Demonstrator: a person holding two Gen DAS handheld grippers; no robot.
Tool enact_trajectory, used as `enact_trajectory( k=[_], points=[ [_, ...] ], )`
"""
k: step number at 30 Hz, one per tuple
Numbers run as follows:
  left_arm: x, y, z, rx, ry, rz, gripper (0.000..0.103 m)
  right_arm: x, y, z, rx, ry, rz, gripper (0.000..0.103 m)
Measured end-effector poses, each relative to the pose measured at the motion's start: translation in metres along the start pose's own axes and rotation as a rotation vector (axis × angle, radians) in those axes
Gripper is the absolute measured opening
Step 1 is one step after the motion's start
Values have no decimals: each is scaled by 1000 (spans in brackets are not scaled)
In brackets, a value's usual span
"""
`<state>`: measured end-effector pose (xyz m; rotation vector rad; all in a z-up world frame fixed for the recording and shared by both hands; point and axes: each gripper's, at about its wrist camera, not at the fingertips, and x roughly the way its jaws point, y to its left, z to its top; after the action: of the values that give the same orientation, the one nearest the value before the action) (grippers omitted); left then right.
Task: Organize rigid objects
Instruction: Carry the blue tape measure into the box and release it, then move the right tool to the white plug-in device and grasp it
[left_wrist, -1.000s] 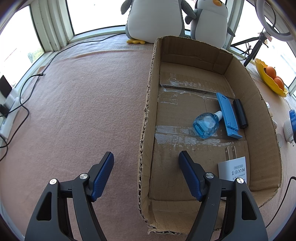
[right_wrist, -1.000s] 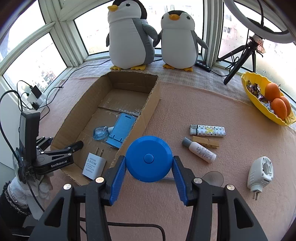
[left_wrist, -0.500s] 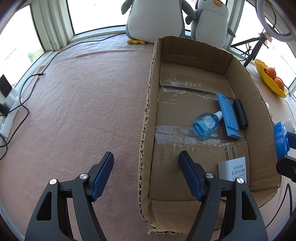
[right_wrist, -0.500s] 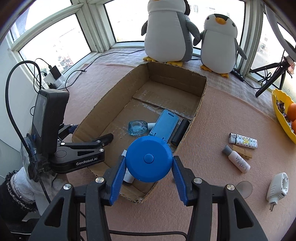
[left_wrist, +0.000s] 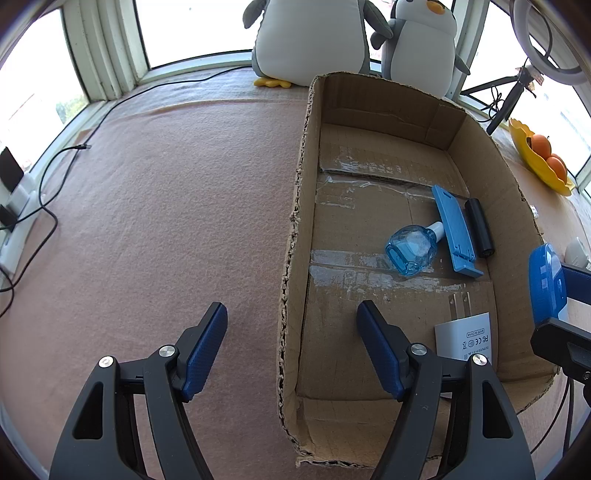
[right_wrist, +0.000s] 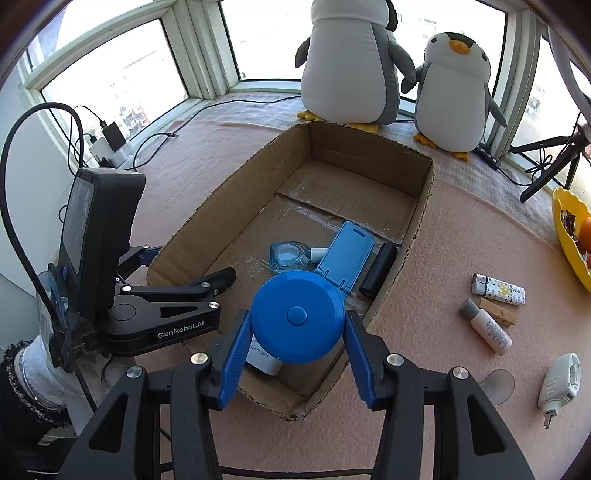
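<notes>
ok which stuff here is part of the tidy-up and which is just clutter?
Job:
cardboard box
blue round case in right gripper
lighter
small white bottle
clothespin
white plug-in device

Clutter:
plush penguins
yellow fruit bowl
tripod

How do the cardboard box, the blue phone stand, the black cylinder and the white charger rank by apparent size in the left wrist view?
1. cardboard box, by far
2. blue phone stand
3. white charger, though partly hidden behind the tool and nearer the camera, so its place is unsure
4. black cylinder

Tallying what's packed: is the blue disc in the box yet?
Not yet. The right gripper holds the disc clamped between its pads, hanging over the box's near end.
</notes>
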<state>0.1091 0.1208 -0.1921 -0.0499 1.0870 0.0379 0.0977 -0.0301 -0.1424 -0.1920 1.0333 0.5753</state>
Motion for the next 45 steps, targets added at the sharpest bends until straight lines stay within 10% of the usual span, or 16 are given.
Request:
enact_trajectory(
  k=[31, 45],
  points=[
    [0, 1, 0, 0, 0, 0, 74, -4, 4, -3, -19, -21, 8, 49],
    [0, 0, 0, -1, 0, 3, 76, -47, -63, -25, 164, -85, -50, 54]
  ],
)
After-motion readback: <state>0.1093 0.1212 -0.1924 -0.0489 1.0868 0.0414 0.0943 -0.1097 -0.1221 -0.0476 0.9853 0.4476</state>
